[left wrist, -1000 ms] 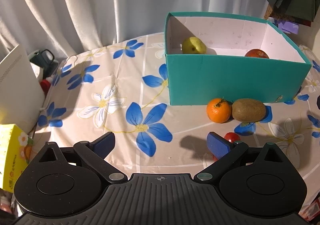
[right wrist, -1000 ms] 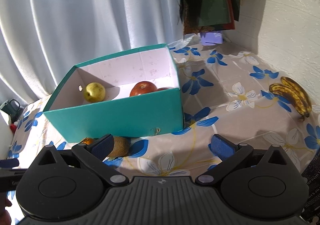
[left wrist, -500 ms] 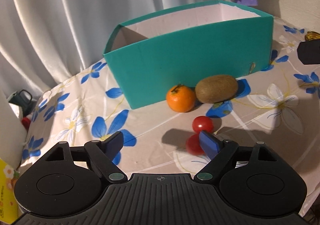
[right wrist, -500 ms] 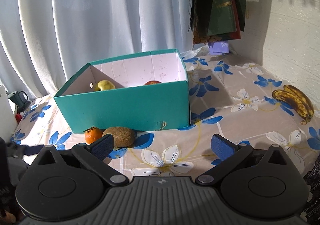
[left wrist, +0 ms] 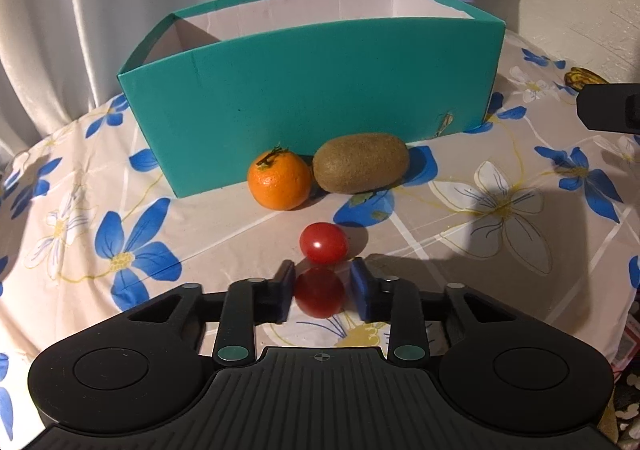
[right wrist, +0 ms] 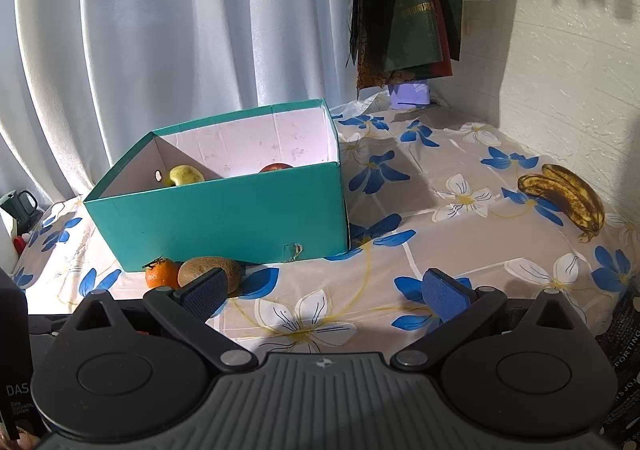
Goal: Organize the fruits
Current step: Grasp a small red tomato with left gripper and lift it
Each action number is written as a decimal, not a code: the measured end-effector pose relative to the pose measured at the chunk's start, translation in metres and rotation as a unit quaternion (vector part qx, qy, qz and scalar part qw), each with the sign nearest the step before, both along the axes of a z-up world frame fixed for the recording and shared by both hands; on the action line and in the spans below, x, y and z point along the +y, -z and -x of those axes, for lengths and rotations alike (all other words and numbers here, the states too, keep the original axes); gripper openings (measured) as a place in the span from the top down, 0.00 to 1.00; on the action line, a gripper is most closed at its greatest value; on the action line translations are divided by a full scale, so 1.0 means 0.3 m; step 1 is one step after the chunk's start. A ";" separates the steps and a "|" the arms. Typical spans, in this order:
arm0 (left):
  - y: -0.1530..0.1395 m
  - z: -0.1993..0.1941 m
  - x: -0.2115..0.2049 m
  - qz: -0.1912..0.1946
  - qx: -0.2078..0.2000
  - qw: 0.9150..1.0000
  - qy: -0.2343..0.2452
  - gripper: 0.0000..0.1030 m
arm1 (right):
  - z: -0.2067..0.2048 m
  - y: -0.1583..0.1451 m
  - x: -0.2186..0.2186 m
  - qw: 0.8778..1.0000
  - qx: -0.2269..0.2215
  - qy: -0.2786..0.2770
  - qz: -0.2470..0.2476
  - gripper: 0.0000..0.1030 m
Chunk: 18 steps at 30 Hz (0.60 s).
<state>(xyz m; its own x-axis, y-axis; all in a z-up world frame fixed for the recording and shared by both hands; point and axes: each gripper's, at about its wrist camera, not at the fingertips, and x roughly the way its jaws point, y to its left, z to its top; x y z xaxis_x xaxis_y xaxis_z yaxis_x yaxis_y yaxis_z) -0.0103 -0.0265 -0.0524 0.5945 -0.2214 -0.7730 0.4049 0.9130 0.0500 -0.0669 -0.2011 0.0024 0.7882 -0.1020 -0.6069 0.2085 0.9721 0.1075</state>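
My left gripper [left wrist: 322,292] has its fingers closed in around a red cherry tomato [left wrist: 319,292] on the table; a small gap shows on the right side. A second cherry tomato [left wrist: 323,242] lies just beyond it. A tangerine [left wrist: 279,180] and a kiwi [left wrist: 360,163] sit against the front wall of a teal box [left wrist: 312,98]. The box [right wrist: 224,214] holds a yellow-green apple [right wrist: 185,175] and a red fruit [right wrist: 276,167]. My right gripper [right wrist: 324,296] is open and empty above the tablecloth, right of the kiwi [right wrist: 210,270] and tangerine [right wrist: 161,273].
A spotted banana bunch [right wrist: 568,198] lies at the table's right edge. A dark mug [right wrist: 18,206] stands at the far left. Curtains hang behind the table; dark bags [right wrist: 408,2] hang at the back right, over a small purple box [right wrist: 410,95].
My left gripper swung right and lowered toward the fruit in front of the box, then narrowed its fingers around the near cherry tomato. My right gripper drew back a little and stayed open.
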 end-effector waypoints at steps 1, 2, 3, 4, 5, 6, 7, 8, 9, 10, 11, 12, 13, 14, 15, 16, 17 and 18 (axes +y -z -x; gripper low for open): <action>-0.001 -0.001 0.002 0.004 0.003 1.000 -0.001 0.72 | -0.001 0.000 0.002 1.000 0.000 0.000 0.000 0.00; 0.000 -0.002 0.003 0.005 0.003 1.000 -0.001 0.72 | -0.002 -0.001 0.003 1.000 0.000 -0.001 0.000 0.00; 0.000 0.000 0.005 0.004 0.002 1.000 0.001 0.72 | -0.003 -0.002 0.004 1.000 -0.001 -0.001 0.000 0.00; -0.002 0.003 0.004 0.000 0.000 1.000 0.001 0.73 | -0.004 -0.002 0.006 1.000 -0.002 -0.003 -0.001 0.00; -0.007 0.007 0.004 -0.005 -0.003 1.000 -0.001 0.73 | -0.005 -0.001 0.009 1.000 -0.002 -0.003 -0.001 0.00; -0.020 0.011 0.006 -0.007 -0.007 1.000 -0.001 0.73 | -0.007 -0.001 0.010 1.000 -0.002 -0.004 -0.002 0.00; -0.038 0.015 0.011 -0.005 -0.011 1.000 -0.002 0.73 | -0.008 -0.001 0.014 1.000 -0.004 -0.007 -0.002 0.00; -0.063 0.020 0.020 0.000 -0.018 1.000 -0.007 0.73 | -0.008 -0.001 0.019 1.000 -0.007 -0.010 0.000 0.00; -0.090 0.024 0.029 0.006 -0.024 1.000 -0.011 0.73 | -0.006 -0.002 0.026 1.000 -0.012 -0.014 0.004 0.00; -0.121 0.025 0.041 0.011 -0.029 0.999 -0.015 0.73 | -0.003 -0.003 0.035 1.000 -0.020 -0.018 0.011 0.00; -0.151 0.028 0.053 0.016 -0.034 0.999 -0.023 0.73 | 0.000 -0.003 0.045 0.999 -0.029 -0.023 0.018 0.00; -0.182 0.029 0.068 0.024 -0.038 0.999 -0.029 0.73 | 0.004 -0.004 0.057 0.999 -0.038 -0.028 0.027 0.00; -0.212 0.029 0.084 0.034 -0.040 0.998 -0.034 0.73 | 0.007 -0.004 0.071 0.998 -0.047 -0.035 0.035 0.00; -0.241 0.030 0.102 0.044 -0.042 0.997 -0.041 0.73 | 0.007 -0.003 0.083 0.997 -0.053 -0.042 0.042 0.00; -0.266 0.030 0.117 0.051 -0.045 0.997 -0.046 0.73 | 0.006 0.000 0.095 0.996 -0.056 -0.050 0.047 0.00; -0.289 0.032 0.129 0.055 -0.048 0.996 -0.051 0.73 | 0.001 0.004 0.108 0.995 -0.056 -0.058 0.050 0.00; -0.307 0.033 0.138 0.056 -0.051 0.996 -0.057 0.73 | -0.008 0.012 0.125 0.995 -0.054 -0.067 0.052 0.00; -0.325 0.033 0.153 0.060 -0.053 0.995 -0.061 0.73 | -0.014 0.023 0.140 0.994 -0.053 -0.077 0.052 0.00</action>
